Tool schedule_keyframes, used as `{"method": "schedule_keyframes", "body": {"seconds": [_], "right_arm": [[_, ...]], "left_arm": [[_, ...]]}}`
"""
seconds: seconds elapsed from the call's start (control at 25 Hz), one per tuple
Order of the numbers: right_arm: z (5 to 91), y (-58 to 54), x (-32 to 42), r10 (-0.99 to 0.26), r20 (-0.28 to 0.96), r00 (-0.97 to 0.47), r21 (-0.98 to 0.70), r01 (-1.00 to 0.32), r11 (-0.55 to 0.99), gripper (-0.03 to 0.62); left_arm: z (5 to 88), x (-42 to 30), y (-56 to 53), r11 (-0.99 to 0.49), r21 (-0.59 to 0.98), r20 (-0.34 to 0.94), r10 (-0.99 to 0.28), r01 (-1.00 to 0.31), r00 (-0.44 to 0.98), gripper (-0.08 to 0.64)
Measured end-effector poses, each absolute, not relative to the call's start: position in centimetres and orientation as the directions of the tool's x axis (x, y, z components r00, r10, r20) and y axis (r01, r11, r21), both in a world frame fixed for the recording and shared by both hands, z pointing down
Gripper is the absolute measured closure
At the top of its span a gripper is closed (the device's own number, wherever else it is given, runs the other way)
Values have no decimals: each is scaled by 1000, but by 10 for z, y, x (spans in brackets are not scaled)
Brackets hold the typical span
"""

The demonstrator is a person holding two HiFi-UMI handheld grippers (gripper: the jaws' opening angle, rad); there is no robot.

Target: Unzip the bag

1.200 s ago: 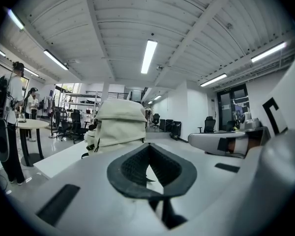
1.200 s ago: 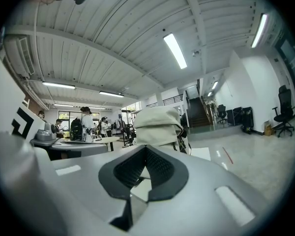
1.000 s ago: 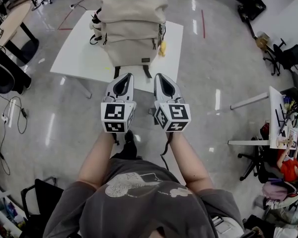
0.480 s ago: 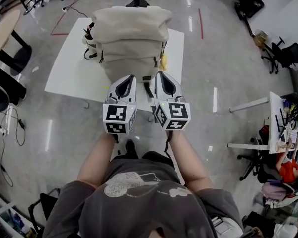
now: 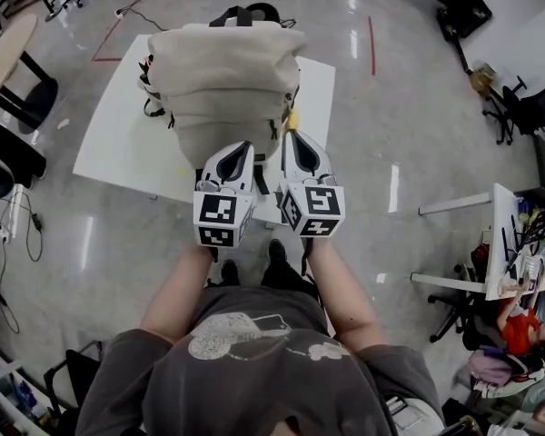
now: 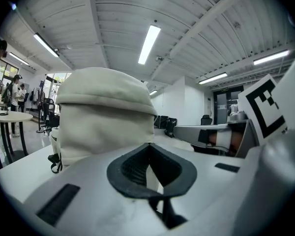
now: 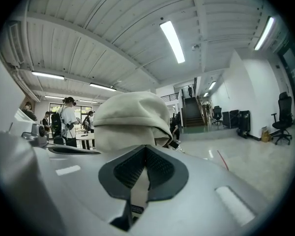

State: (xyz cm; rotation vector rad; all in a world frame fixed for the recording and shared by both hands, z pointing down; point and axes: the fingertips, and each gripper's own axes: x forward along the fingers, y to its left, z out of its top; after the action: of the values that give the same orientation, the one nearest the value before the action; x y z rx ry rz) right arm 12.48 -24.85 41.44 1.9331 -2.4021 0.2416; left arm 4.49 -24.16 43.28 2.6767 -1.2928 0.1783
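Under me runs a glossy grey floor [image 5: 391, 107]. Ahead stands a white rectangular tabletop [image 5: 118, 134], and the cream fabric backpack [image 5: 222, 71] sits upright near its middle, front toward me. Beyond it a red tape line [image 5: 372, 44] marks the floor. Black office chairs [image 5: 525, 105] stand at the room's edge, under long ceiling strip lights [image 6: 148, 43]. My grippers cover the tabletop's near edge and the backpack's lower front, and I cannot make out its zip. The fingers of my left gripper [image 5: 241, 146] are pressed together on nothing, and so are those of my right gripper [image 5: 293, 136]. Both point at the backpack from close by. Whether they touch it I cannot tell.
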Motion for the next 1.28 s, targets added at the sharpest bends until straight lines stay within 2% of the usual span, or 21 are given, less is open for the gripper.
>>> {"method": "schedule_keyframes", "body": {"seconds": [0.32,0.52,0.64,1.08,1.28], "right_arm": [[418,-276,159,-935,164,-313,-90,-949,302,592],[432,-286,168,-912,187,-365,-102,-930,352,592],[442,-292,169,-895,204,-397,-113,-917,382,592],[464,-310,180,-864,236,-445,-121,-895,428,592],[475,-313,183,-853,257,-455,-122,-890,438,592]], "left_arm": [[445,81,-264,-517,102,218,-822,-850,526,554],[452,96,-271,-487,93,192,-847,-868,495,551],[462,104,-277,-477,86,209,-850,-875,484,493],[500,115,-299,-413,34,288,-868,-910,405,407],[511,116,-311,-376,28,299,-881,-926,367,394]]}}
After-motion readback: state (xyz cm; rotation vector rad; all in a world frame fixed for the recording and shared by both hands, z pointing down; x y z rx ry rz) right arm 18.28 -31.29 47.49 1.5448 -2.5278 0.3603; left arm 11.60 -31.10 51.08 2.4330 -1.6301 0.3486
